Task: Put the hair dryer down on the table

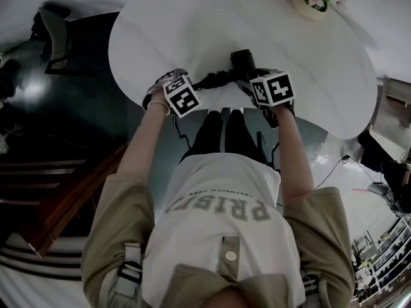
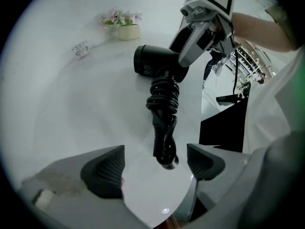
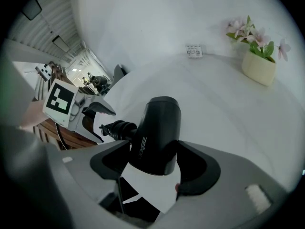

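Far left, off the table: dark chair (image 1: 54, 34), no part in the task. Table (image 1: 167, 24): white, oval, mostly bare. Left gripper (image 2: 156, 168): pointed steeply down near the table's near edge, jaws released and standing wide. Plug (image 2: 166, 159): at the tail of the cord, between those jaws but clear of both pads, nothing pinched. Cord (image 2: 164, 104): black, wound in a tight bundle, running from the plug up to the dryer's handle. Hair dryer (image 3: 157, 128): black, barrel clamped across its sides by the right gripper (image 3: 155, 168), jaws wide but pressed on the body. Placed low over the near middle of the table, one end of the barrel toward the tabletop; contact with the surface possibly made already, not certain from any view under the wide-angle distortion. Back of the table, toward the right: small card (image 3: 193, 51) and flower pot (image 1: 311, 2), both well apart from the dryer. Step in hand, by judgement: the set-down itself, late stage, dryer gripped and not yet let go. Next move, by judgement: settle the body fully on the surface, lay it so as not to roll, then open the right jaws and lift straight off without snagging the cord.
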The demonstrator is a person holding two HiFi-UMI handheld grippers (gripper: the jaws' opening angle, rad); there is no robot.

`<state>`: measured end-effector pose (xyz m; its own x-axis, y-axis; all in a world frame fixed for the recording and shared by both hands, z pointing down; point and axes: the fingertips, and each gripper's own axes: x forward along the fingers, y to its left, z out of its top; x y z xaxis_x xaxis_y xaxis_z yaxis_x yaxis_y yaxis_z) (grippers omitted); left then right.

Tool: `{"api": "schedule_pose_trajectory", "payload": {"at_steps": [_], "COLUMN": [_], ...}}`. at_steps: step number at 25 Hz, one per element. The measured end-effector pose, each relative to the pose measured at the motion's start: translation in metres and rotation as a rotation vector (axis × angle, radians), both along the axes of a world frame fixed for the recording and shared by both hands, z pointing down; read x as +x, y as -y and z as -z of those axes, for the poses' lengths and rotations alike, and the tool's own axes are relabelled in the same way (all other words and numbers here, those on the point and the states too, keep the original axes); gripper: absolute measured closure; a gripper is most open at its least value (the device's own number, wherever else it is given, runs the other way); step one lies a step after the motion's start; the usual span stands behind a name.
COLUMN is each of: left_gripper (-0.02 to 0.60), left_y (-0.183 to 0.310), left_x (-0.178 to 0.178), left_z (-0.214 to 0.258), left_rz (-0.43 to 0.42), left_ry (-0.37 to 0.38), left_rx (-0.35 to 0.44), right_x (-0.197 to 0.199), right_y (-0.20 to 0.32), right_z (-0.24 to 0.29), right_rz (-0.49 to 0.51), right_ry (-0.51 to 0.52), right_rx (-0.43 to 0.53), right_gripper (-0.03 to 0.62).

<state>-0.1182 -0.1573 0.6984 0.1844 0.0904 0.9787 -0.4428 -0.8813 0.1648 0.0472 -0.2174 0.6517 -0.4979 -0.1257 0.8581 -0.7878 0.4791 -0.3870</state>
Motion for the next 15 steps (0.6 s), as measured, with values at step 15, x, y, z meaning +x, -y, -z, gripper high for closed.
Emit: {"api": "schedule_pose_trajectory", "payload": {"at_steps": [15], "left_gripper": [0.155], "left_y": [0.001], "left_x": [0.002], "left_z": [0.023], "left_rz": [0.053], "left_ry": [-0.066], "left_rx": [0.009], "right_x": [0.0], "right_y": [0.001], "right_z": [0.01], "right_rz": [-0.003], "right_ry": [0.039], "right_rx": [0.021], "right_gripper": [0.233]}}
